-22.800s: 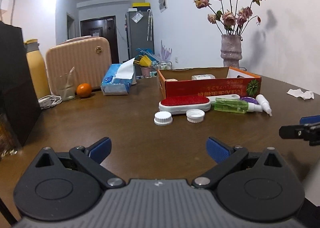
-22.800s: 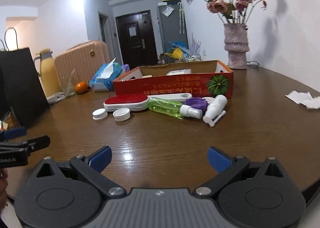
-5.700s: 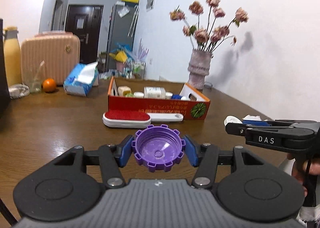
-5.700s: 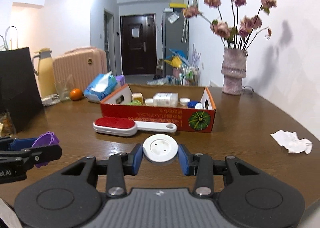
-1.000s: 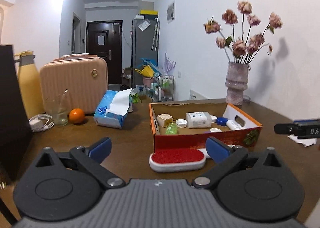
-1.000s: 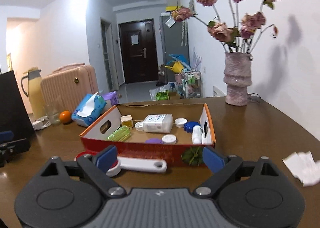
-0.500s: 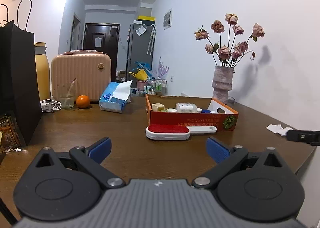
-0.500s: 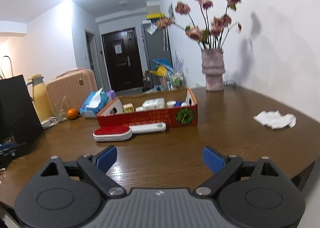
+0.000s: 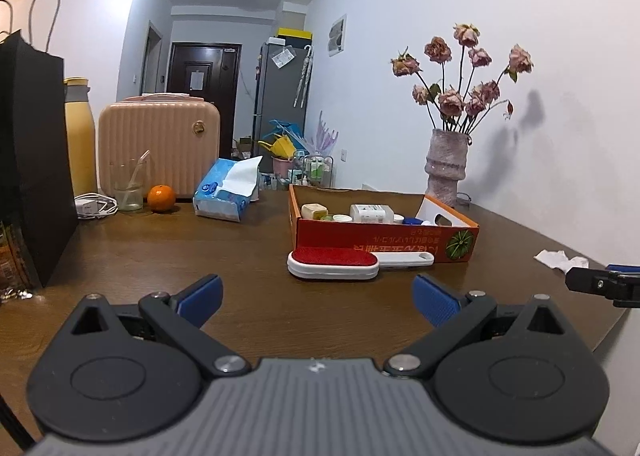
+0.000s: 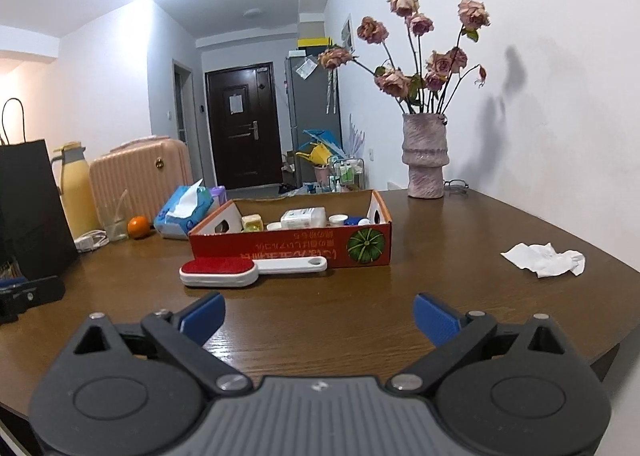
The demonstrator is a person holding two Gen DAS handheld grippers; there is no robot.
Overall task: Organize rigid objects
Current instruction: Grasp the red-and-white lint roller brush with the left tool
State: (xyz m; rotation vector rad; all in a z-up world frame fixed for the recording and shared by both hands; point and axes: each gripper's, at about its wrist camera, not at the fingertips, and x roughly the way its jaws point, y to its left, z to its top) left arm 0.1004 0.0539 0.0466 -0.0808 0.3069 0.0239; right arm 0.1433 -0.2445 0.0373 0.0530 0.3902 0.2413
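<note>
A red cardboard box (image 9: 384, 242) (image 10: 292, 246) stands mid-table and holds several small bottles, jars and caps. A white lint brush with a red pad (image 9: 334, 262) (image 10: 220, 272) lies on the table just in front of the box. My left gripper (image 9: 316, 298) is open and empty, well short of the brush. My right gripper (image 10: 318, 318) is open and empty, also back from the brush and box. The right gripper's tip shows at the right edge of the left wrist view (image 9: 604, 284); the left gripper's tip shows at the left edge of the right wrist view (image 10: 28, 298).
A black paper bag (image 9: 32, 160), yellow flask (image 9: 80, 144), pink case (image 9: 160, 144), glass (image 9: 128, 186), orange (image 9: 161, 198) and tissue pack (image 9: 228, 196) stand at the back left. A vase of dried roses (image 10: 426, 156) stands back right. A crumpled tissue (image 10: 544, 258) lies right.
Both grippers have pulled a little further back and steadied; the box and brush look slightly nearer in the right wrist view. Both stay open and empty.
</note>
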